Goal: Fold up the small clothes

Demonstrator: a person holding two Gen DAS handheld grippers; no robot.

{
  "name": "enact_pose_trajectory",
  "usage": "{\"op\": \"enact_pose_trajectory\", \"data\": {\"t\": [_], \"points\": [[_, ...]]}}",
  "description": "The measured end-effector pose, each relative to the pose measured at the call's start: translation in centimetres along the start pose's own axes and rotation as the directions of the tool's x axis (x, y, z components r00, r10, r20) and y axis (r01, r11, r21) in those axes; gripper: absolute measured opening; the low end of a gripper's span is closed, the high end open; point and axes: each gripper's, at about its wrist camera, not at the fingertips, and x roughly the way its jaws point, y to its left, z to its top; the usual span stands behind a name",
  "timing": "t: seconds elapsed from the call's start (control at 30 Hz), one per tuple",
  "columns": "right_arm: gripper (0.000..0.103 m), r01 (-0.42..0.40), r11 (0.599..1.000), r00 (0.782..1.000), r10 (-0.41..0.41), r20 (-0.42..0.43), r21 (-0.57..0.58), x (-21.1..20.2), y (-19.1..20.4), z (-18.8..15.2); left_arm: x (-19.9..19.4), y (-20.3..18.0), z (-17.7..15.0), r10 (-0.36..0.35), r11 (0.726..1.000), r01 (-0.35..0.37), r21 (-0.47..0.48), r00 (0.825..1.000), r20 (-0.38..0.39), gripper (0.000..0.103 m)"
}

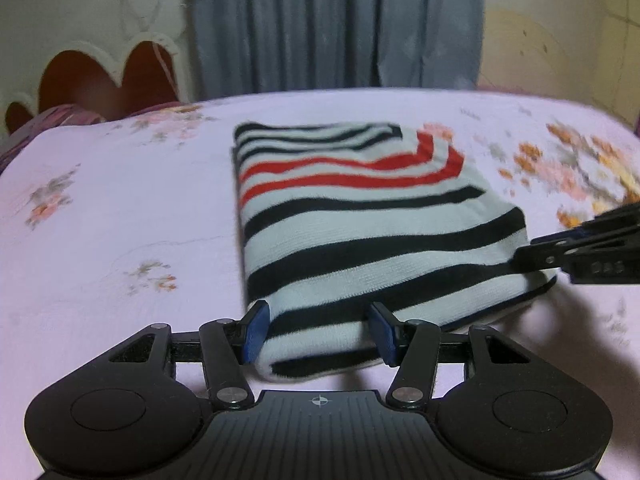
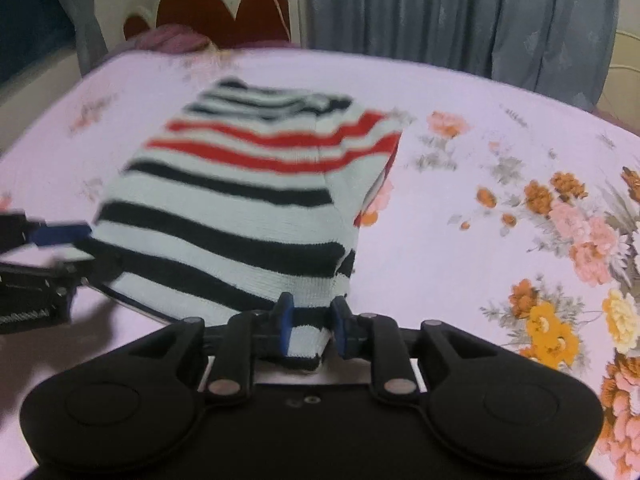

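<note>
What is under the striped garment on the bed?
The floral sheet lies under the striped garment and shows all around it. Anything between the garment's folded layers is covered.

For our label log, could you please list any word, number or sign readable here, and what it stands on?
No words read clearly.
Embossed marks on the right claw: too blurred to read.
Crosshair sign, no lettering, on the left claw body.

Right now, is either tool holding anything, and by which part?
The left tool grips the striped sweater by its near folded edge. The right tool has the near corner between its pads; a firm grip cannot be told.
</note>
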Motion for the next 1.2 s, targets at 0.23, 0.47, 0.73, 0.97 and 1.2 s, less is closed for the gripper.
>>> {"op": "enact_pose_trajectory", "data": {"t": [0.23, 0.47, 0.73, 0.97, 1.2], "points": [[0.081, -0.01, 0.998, 0.992, 0.001, 0.129, 0.07, -6.8, -1.3, -2.3, -5.2, -1.4, -2.0, 0.037, 0.998, -0.033, -0.059, 0.997, 0.06, 0.094], [0.102, 0.06, 0.995, 0.986, -0.072, 0.154, 0.082, -12.2, -1.4, -5.7, -12.2, -3.5, -4.0, 0.078, 0.992, -0.063, -0.113, 0.987, 0.137, 0.103], [0.102, 0.066, 0.995, 0.974, -0.082, 0.212, 0.08, -19.4, -0.1, -9.7, -20.0, -5.7, -6.7, 0.082, 0.992, -0.063, -0.11, 0.98, 0.179, 0.103], [0.102, 0.075, 0.994, 0.965, -0.092, 0.246, 0.08, -23.2, 1.0, -11.5, -25.2, -7.3, -7.8, 0.075, 0.993, -0.051, -0.109, 0.971, 0.226, 0.103], [0.102, 0.083, 0.992, 0.952, -0.106, 0.288, 0.09, -26.7, 1.4, -12.3, -29.2, -8.7, -8.3, 0.071, 0.994, -0.044, -0.104, 0.96, 0.271, 0.103]]}}
